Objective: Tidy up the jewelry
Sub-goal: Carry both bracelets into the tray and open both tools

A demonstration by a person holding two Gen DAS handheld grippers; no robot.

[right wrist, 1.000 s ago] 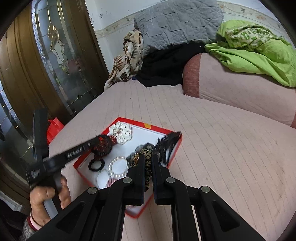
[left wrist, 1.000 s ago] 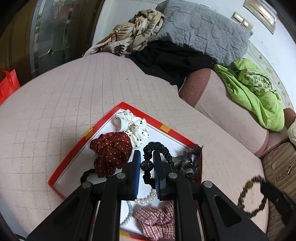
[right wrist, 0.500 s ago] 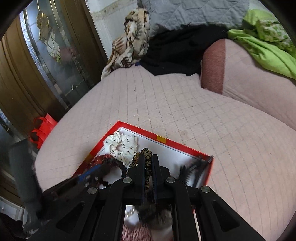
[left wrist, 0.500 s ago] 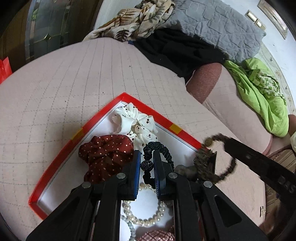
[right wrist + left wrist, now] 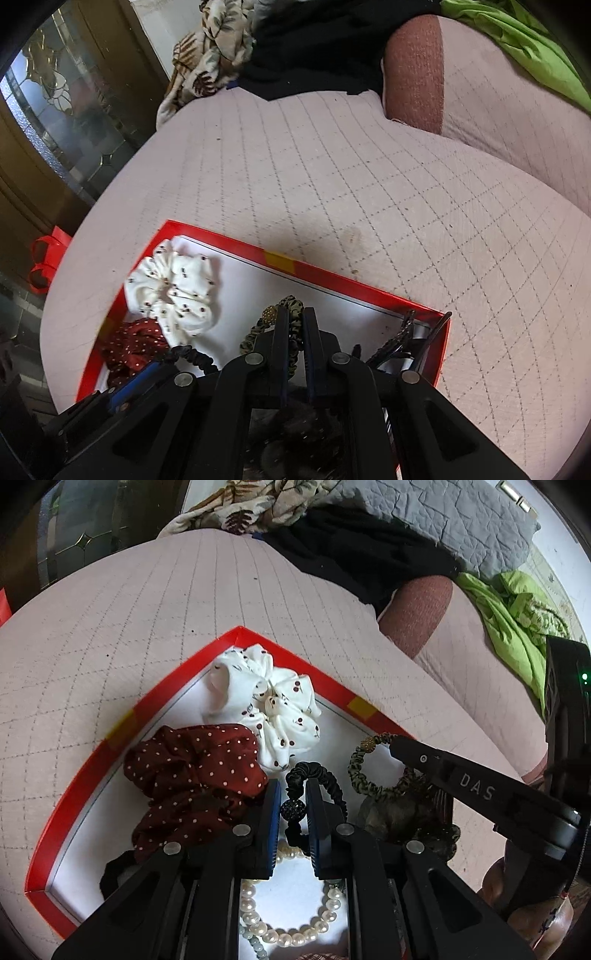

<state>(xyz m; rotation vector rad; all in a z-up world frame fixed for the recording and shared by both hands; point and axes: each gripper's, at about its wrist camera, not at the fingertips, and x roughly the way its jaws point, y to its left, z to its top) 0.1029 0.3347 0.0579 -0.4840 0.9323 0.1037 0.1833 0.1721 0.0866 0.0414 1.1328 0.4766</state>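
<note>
A red-rimmed box with a white floor lies on the pink quilted bed; it also shows in the right wrist view. In it lie a white cherry-print scrunchie, a dark red dotted scrunchie and a pearl bracelet. My left gripper is shut on a black hair tie over the box. My right gripper is shut on a leopard-print hair tie and holds it over the box's right part, above a dark claw clip.
Clothes are piled at the bed's far end: a patterned cloth, a black garment, a grey quilted pillow and a green garment. A glazed wooden door stands left. A red bag is on the floor.
My right gripper has carried the leopard-print hair tie from beside the bed's right edge over the box and lowered it. My left gripper has moved lower and closer over the box.
</note>
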